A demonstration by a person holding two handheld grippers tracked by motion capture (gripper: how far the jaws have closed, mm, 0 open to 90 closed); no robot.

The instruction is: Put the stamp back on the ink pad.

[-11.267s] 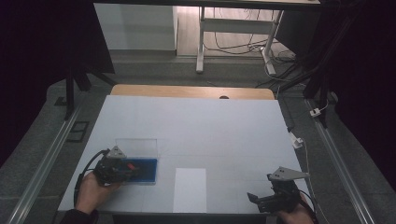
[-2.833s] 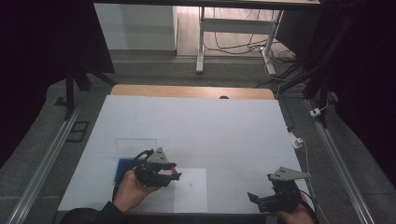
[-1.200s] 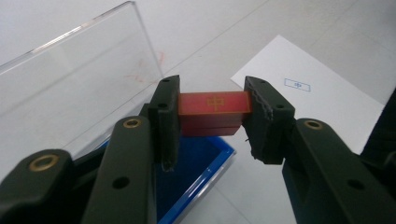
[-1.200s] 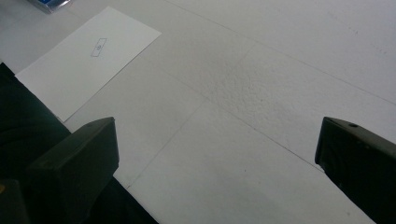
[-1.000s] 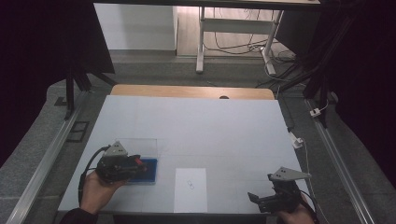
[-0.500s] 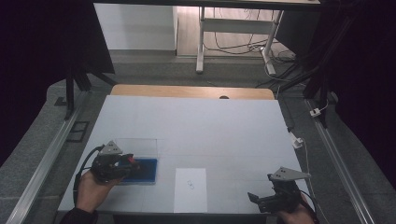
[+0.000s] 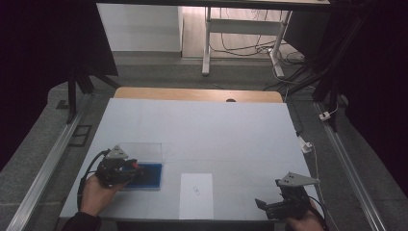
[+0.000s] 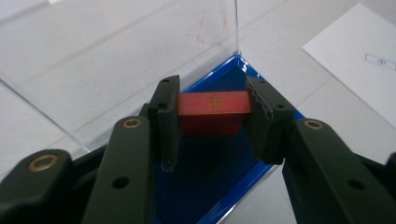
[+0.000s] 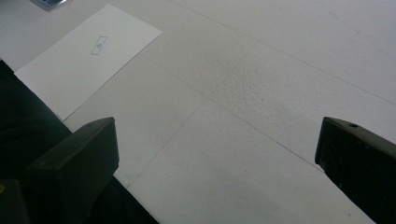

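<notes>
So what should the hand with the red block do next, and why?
Probably lift it gently straight up. The left gripper is shut on the red block, which sits low over the blue tray beside the clear wall. Rising first should keep it from bumping that wall on its way out.

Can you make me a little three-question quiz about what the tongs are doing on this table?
1. True or false: the left tongs grip a red block.
2. What lies under that block? A) blue tray B) white paper sheet C) bare table
3. Fill in: the right tongs stand ____.

Key: 1 true. 2 A. 3 open, with nothing between them.
</notes>
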